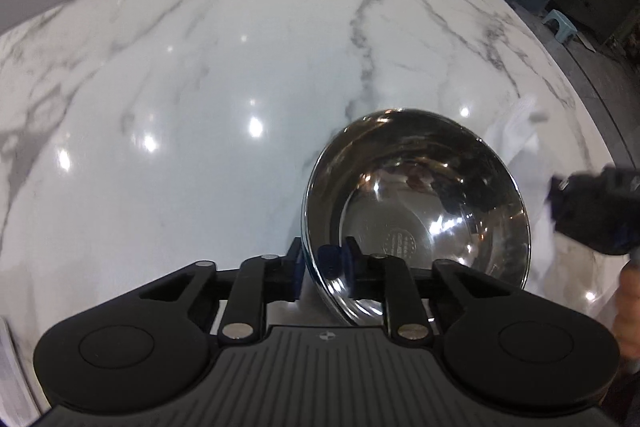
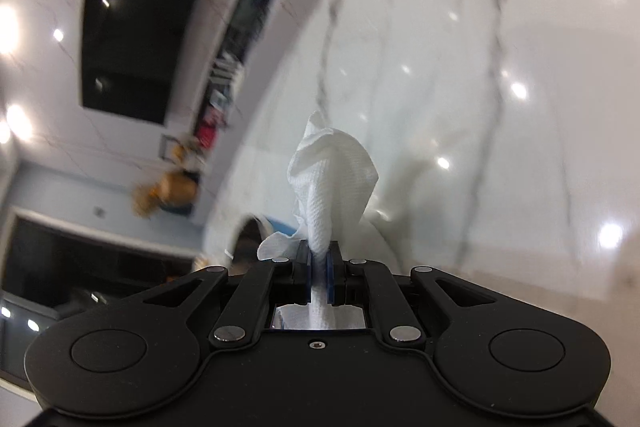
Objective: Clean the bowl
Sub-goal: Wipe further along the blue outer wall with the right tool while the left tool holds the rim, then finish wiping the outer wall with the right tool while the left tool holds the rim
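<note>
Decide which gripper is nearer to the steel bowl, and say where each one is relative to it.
Left. The left gripper grips the steel bowl by its near rim, jaws on either side of the wall. The right gripper holds a paper towel off to the bowl's right, not touching it.

Right gripper (image 1: 596, 211) blurred, cut off at frame edge; paper towel (image 1: 516, 131) perhaps smeared.

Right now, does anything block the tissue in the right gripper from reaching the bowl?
Nothing visible does. The left gripper pinches the bowl by its near rim, leaving it open toward the right gripper and its tissue.
</note>
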